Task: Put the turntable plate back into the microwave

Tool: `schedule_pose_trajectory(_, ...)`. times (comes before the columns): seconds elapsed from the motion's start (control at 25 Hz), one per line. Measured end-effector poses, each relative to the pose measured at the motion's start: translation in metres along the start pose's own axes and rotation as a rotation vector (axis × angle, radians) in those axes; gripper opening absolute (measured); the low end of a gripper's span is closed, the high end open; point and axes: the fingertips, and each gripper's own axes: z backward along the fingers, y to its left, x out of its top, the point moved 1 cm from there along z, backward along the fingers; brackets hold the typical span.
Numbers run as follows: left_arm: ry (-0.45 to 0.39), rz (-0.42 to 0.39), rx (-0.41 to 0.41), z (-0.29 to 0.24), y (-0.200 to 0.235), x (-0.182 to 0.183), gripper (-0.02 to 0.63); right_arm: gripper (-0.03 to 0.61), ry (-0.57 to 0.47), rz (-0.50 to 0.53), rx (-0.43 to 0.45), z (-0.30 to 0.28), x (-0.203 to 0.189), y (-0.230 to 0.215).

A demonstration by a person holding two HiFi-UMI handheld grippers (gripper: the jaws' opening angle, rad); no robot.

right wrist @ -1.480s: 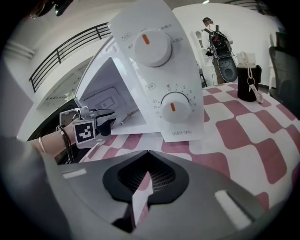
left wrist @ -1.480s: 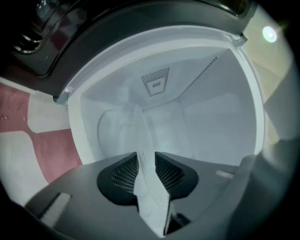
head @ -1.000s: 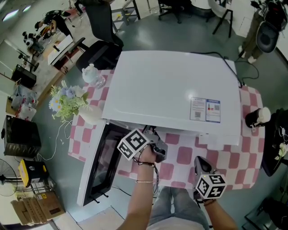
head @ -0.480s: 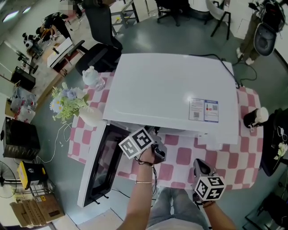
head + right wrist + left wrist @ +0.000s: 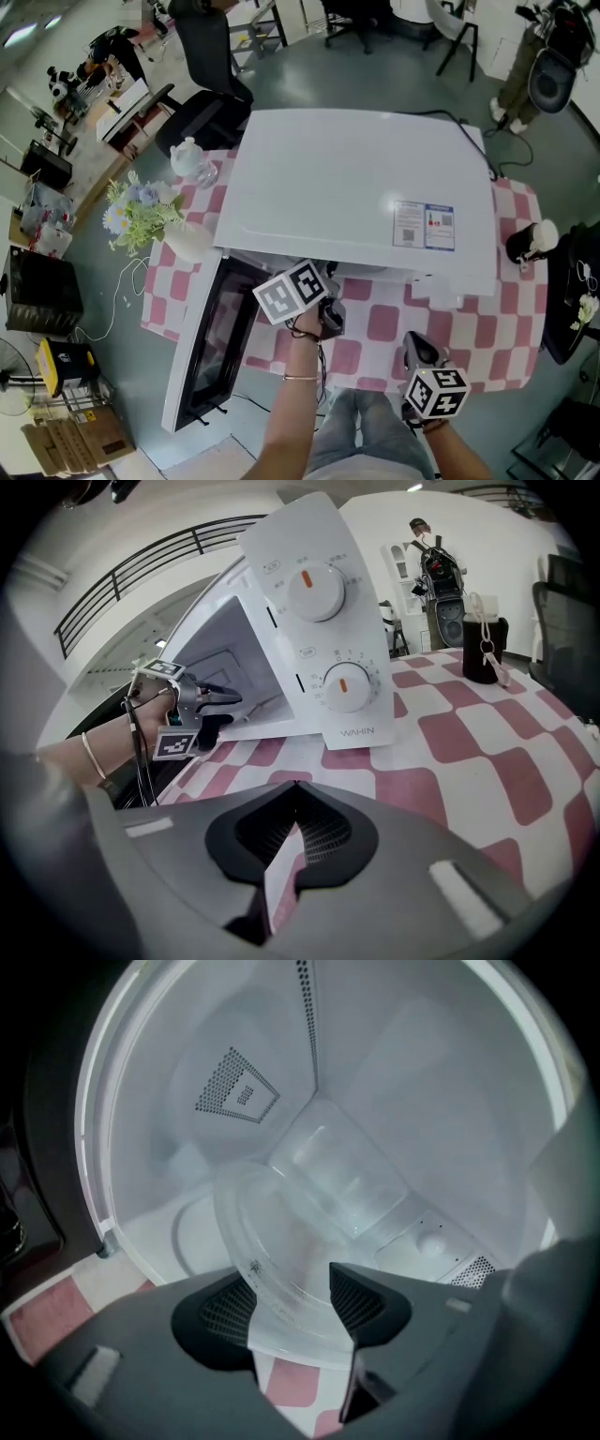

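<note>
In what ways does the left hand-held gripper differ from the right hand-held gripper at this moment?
The left hand-held gripper has its jaws apart, having just been opening, with the rim of the turntable plate between them; the right hand-held gripper has its jaws together, empty. The left one is at the open front of the microwave; the right one hangs over the checked tablecloth. Both carry a marker cube.

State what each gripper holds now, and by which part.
Nothing is held. The left gripper has just opened, the near rim of the turntable plate loose between its jaws; the right gripper is shut, empty.
</note>
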Motion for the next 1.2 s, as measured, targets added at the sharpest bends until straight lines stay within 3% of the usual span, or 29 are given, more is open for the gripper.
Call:
schedule_pose_trajectory(0.48, 0.063, -0.083, 0.045, 0.004, 0.001, -0.007, 0.241, 0.011, 0.003, -0.001, 0.0, 0.001, -0.003, 0.003)
schedule_pose_trajectory(1.2, 0.062, -0.06, 0.034, 0.02, 0.009, -0.013, 0.221, 0.011, 0.013, 0.019, 0.023, 0.0, -0.01, 0.017)
